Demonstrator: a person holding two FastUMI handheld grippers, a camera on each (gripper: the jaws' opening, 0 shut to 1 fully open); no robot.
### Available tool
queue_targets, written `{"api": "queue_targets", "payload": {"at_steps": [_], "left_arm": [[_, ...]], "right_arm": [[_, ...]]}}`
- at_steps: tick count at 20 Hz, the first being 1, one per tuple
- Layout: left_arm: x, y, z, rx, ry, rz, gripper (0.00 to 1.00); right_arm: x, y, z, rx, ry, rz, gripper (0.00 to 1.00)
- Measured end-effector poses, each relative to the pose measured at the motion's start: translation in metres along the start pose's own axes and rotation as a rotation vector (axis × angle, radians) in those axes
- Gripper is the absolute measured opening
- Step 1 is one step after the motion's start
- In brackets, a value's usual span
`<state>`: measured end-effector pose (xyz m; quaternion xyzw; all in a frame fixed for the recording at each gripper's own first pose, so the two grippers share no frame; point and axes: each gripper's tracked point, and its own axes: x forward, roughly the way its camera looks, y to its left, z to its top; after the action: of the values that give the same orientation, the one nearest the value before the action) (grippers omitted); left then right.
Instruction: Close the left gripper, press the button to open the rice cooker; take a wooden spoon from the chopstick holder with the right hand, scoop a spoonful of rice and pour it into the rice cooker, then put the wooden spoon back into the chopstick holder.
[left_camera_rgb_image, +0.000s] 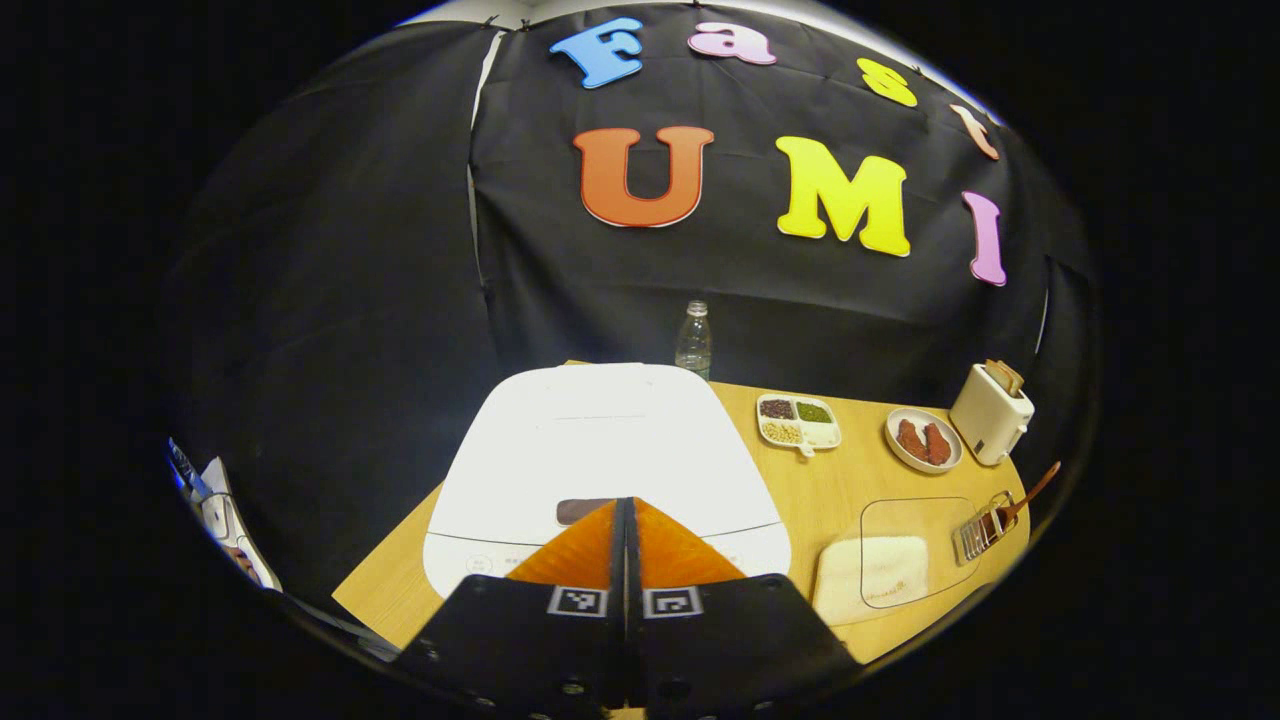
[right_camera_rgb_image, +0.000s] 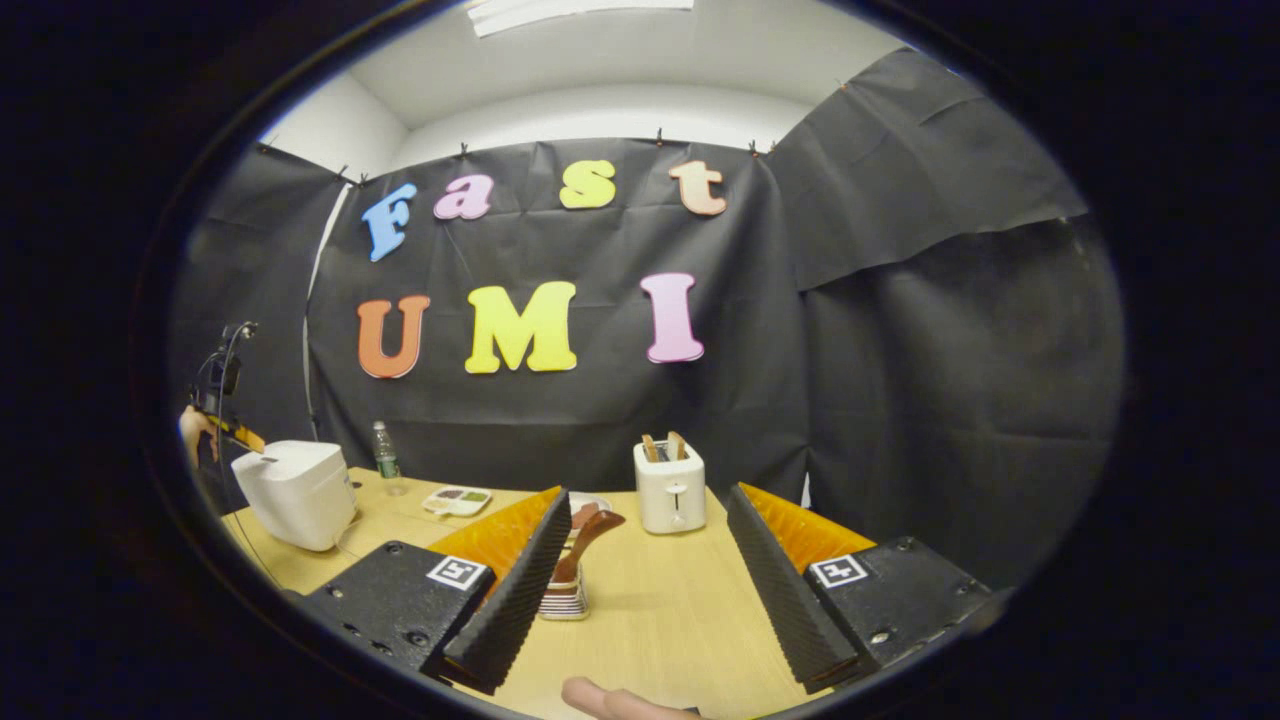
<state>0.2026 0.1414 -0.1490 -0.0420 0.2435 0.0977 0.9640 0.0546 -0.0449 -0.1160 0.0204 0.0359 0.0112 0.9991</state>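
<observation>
the left claw has its two fingers pressed flat together with nothing between them, and its tip sits over the front edge of the rice cooker, right at the dark button on the closed white lid; whether it is touching the button i cannot tell. the right claw is spread wide and empty, low over the worktop, with the chopstick holder just beside its left finger and the wooden spoon standing tilted in it. the risk i see first is the closed tip sliding off the button onto the smooth lid, since the tip is narrow and comes in at a slant; the lid would then stay down. a hard push could also shove the cooker back on the worktop, toward the water bottle behind it. on the right, the open fingers could knock the light holder over as they close on the leaning spoon handle, because the holder sits so near one finger. as for containers: the cooker is shut, so its inside is hidden; a divided dish holds dark, green and pale grains in separate compartments; a round plate holds two reddish pieces; the toaster has slices standing in its slots; a clear shallow tray lies on the worktop near the holder, over part of a pale mat, and i can see nothing in it.
</observation>
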Motion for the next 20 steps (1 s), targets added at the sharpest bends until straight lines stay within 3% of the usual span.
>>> {"api": "queue_targets", "payload": {"at_steps": [11,20], "left_arm": [[0.027,0.007,-0.006,0.034,0.035,0.045,0.0],[0.029,0.008,-0.014,-0.012,0.074,0.066,0.01]], "right_arm": [[0.027,-0.021,-0.047,0.014,0.09,-0.025,1.0],[0.034,-0.027,-0.06,-0.001,0.129,-0.045,1.0]]}}
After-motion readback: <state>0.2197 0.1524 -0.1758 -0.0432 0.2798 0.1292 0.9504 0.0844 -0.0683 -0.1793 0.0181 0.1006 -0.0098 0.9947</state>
